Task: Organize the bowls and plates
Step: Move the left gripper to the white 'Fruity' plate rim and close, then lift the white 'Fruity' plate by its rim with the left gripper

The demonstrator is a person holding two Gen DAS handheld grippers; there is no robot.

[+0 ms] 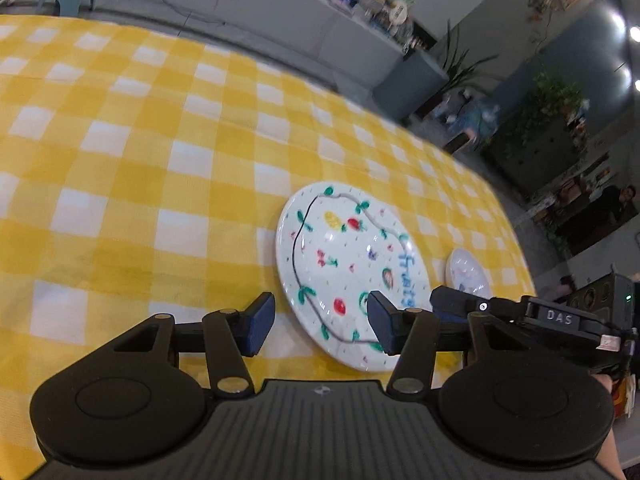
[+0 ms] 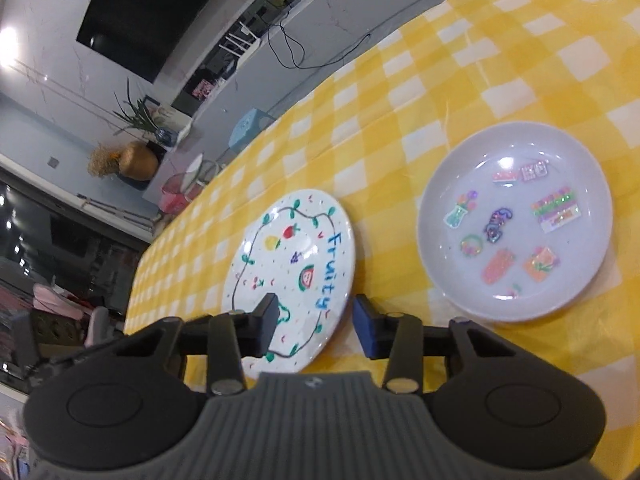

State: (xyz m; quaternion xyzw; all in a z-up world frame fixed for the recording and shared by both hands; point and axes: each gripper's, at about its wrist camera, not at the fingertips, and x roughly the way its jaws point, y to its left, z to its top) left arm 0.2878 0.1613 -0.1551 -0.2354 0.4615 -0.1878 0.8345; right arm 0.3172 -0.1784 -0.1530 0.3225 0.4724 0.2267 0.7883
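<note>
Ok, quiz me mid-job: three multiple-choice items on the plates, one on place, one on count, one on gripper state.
1. In the right wrist view, the sticker plate lies where from the Fruity plate?
A right B left C on top
2. Plates on the checked cloth?
A one B two C four
3. The right gripper is:
A clamped on a rim B open, holding nothing C carrying a bowl

Answers: 1 A, they sit apart with cloth between; 2 B, only these two show; 3 B, a clear gap separates its pads above the Fruity plate's near rim.
</note>
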